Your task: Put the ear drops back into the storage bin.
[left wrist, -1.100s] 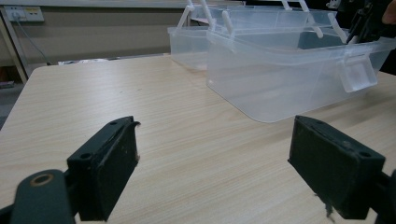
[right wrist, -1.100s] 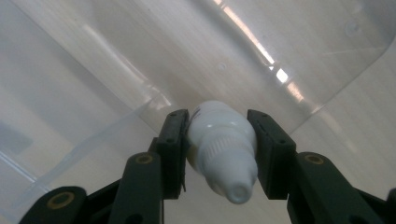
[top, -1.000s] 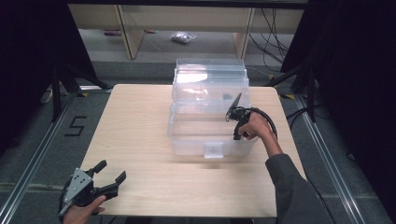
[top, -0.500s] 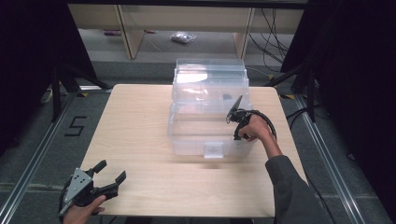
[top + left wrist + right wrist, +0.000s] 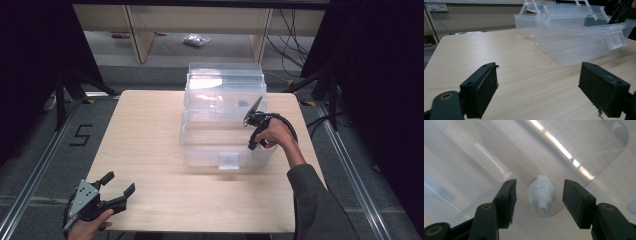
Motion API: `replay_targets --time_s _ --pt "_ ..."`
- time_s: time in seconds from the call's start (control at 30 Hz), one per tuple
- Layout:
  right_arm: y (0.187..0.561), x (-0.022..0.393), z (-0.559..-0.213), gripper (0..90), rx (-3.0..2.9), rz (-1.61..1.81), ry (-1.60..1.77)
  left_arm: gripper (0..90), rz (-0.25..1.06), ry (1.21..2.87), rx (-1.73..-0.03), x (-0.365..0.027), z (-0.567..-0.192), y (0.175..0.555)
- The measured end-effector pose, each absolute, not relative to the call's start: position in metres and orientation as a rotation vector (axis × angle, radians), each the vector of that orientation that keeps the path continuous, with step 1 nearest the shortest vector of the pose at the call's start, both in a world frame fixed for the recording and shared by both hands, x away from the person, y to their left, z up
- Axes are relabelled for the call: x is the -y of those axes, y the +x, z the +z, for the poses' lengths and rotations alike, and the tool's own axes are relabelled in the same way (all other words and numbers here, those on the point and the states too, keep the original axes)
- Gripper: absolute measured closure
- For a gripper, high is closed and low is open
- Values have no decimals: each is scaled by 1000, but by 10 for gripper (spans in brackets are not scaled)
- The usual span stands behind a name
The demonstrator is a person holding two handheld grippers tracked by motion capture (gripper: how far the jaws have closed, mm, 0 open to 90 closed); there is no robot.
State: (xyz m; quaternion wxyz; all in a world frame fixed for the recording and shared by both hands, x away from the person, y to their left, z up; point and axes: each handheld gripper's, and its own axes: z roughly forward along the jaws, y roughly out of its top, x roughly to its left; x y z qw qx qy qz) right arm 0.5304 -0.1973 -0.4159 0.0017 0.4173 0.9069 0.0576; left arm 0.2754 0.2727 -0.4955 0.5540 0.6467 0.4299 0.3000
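the right hand-held gripper [image 5: 537, 195] has just been opening; its jaws stand released either side of a small white bottle [image 5: 541, 192], not touching it. the bottle lies in the clear plastic box [image 5: 225, 120] on the bench [image 5: 145, 140]. the left hand-held gripper [image 5: 117, 185] hangs open at the near corner.

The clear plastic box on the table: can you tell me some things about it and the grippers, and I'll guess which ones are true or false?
1. A small white plastic bottle lies inside the clear plastic box. True.
2. The right gripper squeezes the bottle. False: its jaws have just been opening, and the bottle lies between them, apart from the pads.
3. The left gripper is wide open. True.
4. The left gripper holds the box's latch. False: it rests near the pale wooden table's front edge, holding nothing.
5. The box stands on the floor. False: it stands on the table.
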Motion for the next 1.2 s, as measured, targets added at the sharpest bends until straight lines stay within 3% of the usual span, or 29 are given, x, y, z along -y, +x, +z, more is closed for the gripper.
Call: replay_targets --time_s 1.2 --pt "510 215 -367 267 -2697 478 1302 146 711 1517 -1005 -272 -496 276"
